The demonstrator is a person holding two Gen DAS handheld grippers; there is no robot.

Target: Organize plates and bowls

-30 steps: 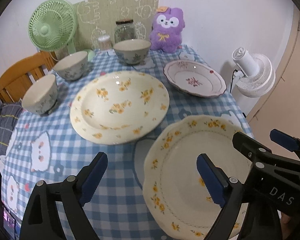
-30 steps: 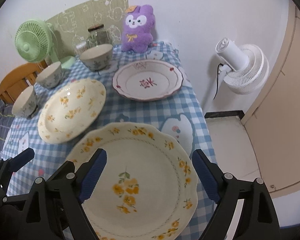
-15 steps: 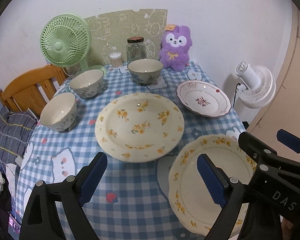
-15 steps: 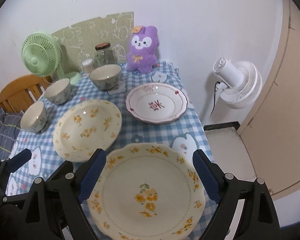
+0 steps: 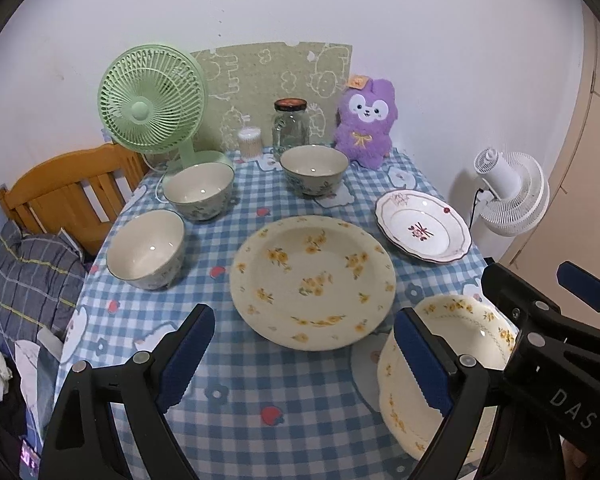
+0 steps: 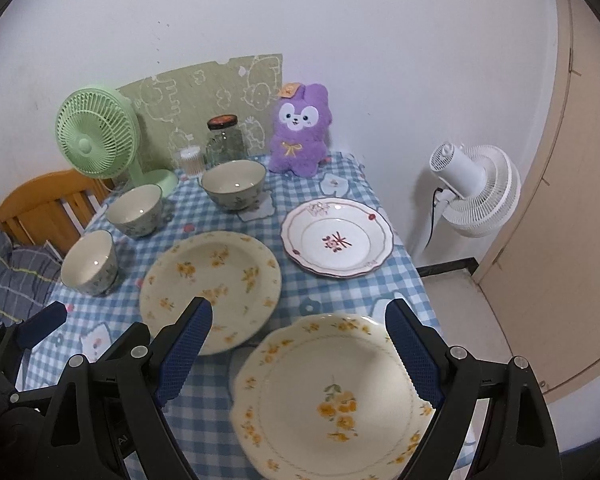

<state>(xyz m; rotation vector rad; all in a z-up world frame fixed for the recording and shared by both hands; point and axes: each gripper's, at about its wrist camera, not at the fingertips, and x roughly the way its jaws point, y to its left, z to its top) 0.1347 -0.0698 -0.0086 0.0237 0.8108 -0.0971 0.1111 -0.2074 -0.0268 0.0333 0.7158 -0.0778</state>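
Both grippers have risen and drawn back from the table over the last second, so the crockery looks smaller and sits lower in both wrist views than before, and more of the table shows. Nothing on the cloth has shifted.

The left gripper (image 5: 300, 356) is released, its jaws spread wide with nothing between them but bare blue-checked tablecloth (image 5: 236, 376). The right gripper (image 6: 296, 354) is also spread wide and grasps nothing. The scalloped yellow-flowered plate (image 6: 332, 396) lies flat on the cloth below and between its jaws, not touched by either pad; in the left view it sits just outside the right-hand jaw.

Just beyond the left gripper's jaws, slightly right of their midline, is the round yellow-flowered deep plate (image 5: 312, 280). Further out and to the right lies the red-patterned plate (image 5: 422, 226). To the left of the jaws stands the nearest bowl (image 5: 146, 250), the second bowl (image 5: 199, 190) behind it, and the third bowl (image 5: 314, 169) far ahead near the midline. At the back are the green fan (image 5: 152, 100), a glass jar (image 5: 291, 128) and a purple plush toy (image 5: 366, 124).

This reads as a pull-back to survey: three plates and three bowls all stand separate, so no stacking is done yet. The scalloped plate, nearest the right gripper, seems the likely first pick.
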